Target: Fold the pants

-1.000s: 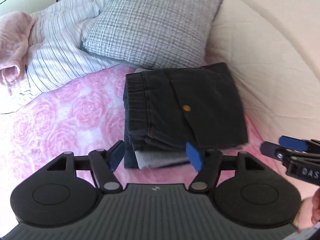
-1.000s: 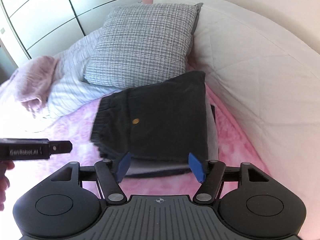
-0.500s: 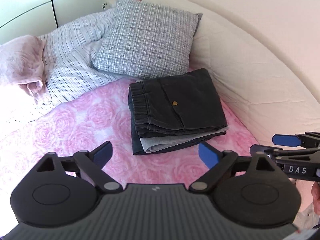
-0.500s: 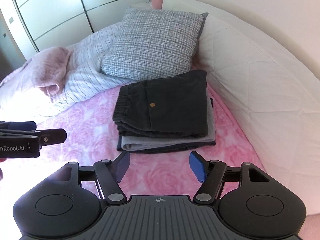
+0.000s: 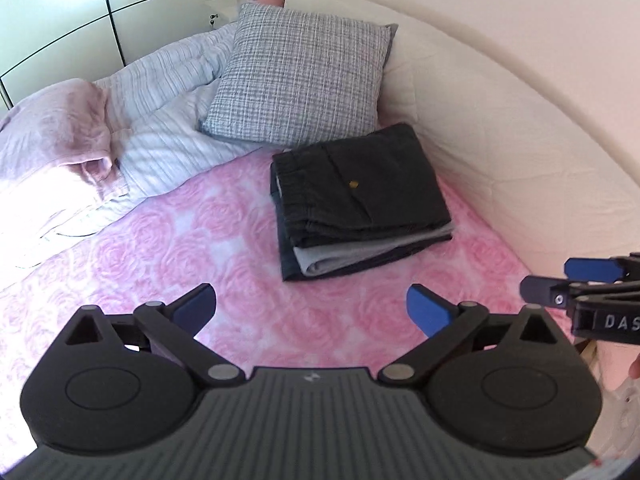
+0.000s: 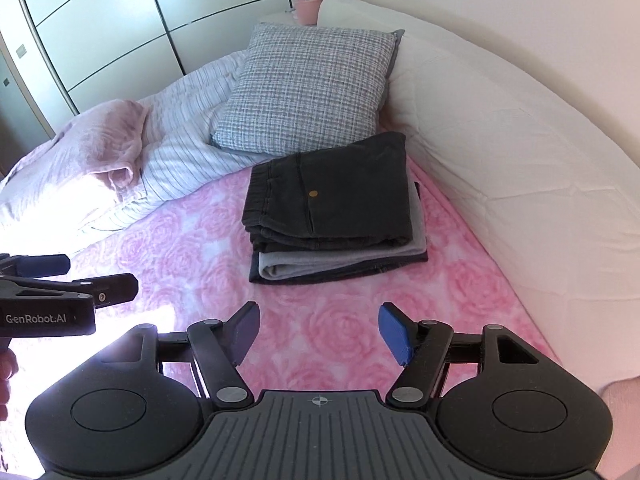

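left gripper (image 5: 311,306): jaws gaping wide, holding nothing, hovering over the bedspread (image 5: 160,248) short of the stack; blue pads (image 5: 428,312) touching nothing
right gripper (image 6: 319,330): jaws standing open, a bit narrower than the left, gripping nothing, hanging above the bedspread near the stack's front edge
cross views: each gripper is showing side-on at the edge of the other's camera, left one (image 6: 68,280) and right one (image 5: 580,284)
pants (image 5: 360,188): lying folded into a dark rectangle on top of the stack, clear of both grippers; elastic waistband facing left, brass button (image 5: 353,184) facing up, long axis running away from the cameras toward the pillow (image 5: 300,80)
stack: grey garment (image 5: 360,252) sitting under the pants, a darker one (image 5: 292,268) at the bottom, all resting on the bedspread
surroundings: stack's far edge sitting just beside the pillow, right side near the white headboard (image 5: 500,128); striped duvet (image 5: 168,120) and pink blanket (image 5: 60,136) lying well to the left
containers: pink tissue holder (image 6: 308,8) standing beyond the headboard, white tissue sticking out
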